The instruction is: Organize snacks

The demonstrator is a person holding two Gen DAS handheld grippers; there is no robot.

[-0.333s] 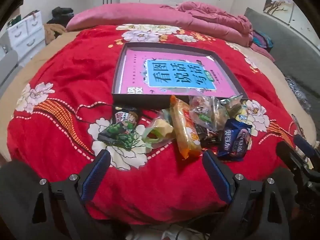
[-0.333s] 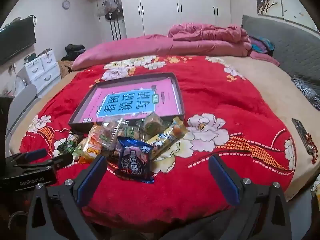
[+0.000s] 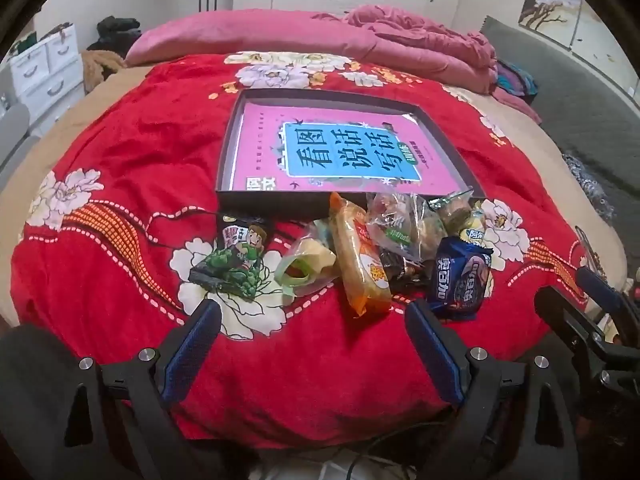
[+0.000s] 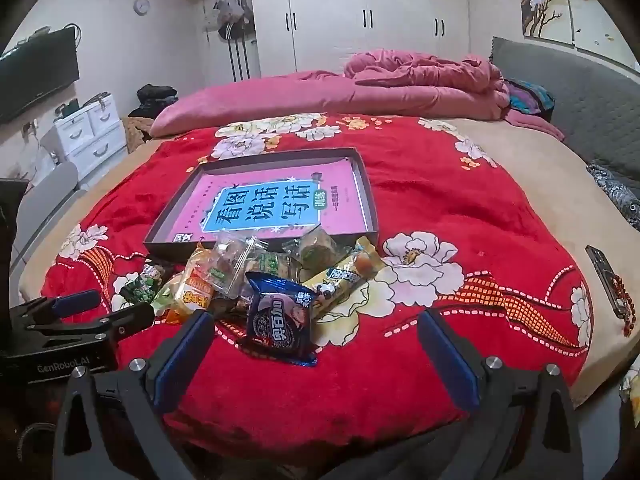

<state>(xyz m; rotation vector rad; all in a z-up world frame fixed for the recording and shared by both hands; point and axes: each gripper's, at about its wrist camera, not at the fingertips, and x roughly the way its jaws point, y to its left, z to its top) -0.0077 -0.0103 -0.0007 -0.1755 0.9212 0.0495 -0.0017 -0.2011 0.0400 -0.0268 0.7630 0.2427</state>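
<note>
Compared with the frames a moment earlier, nothing in the pile is shifting: every packet is lying where it was, and both tools are holding the same stand-off. The task is therefore judged to be at its very start, with no snack yet sorted.

The left tool [image 3: 312,340] is hovering with its blue-padded jaws fully apart and nothing between them, angled down at the bed. The right tool [image 4: 316,344] is likewise spread wide and empty, with the dark blue foil biscuit packet [image 4: 279,322] lying just ahead of it.

The snacks are resting in a loose heap against the near wall of the shallow dark cardboard tray [image 3: 280,200], which is holding a pink and blue printed book [image 3: 344,152]. The long orange wrapped cake bar [image 3: 362,258] and the black cartoon-printed green pea packet [image 3: 236,258] are sitting at the heap's left.

The supporting surface is a soft red floral plush blanket [image 3: 120,152] covering a bed; packets may sink or slide on it. White wardrobes [image 4: 360,16] are lining the far wall.
</note>
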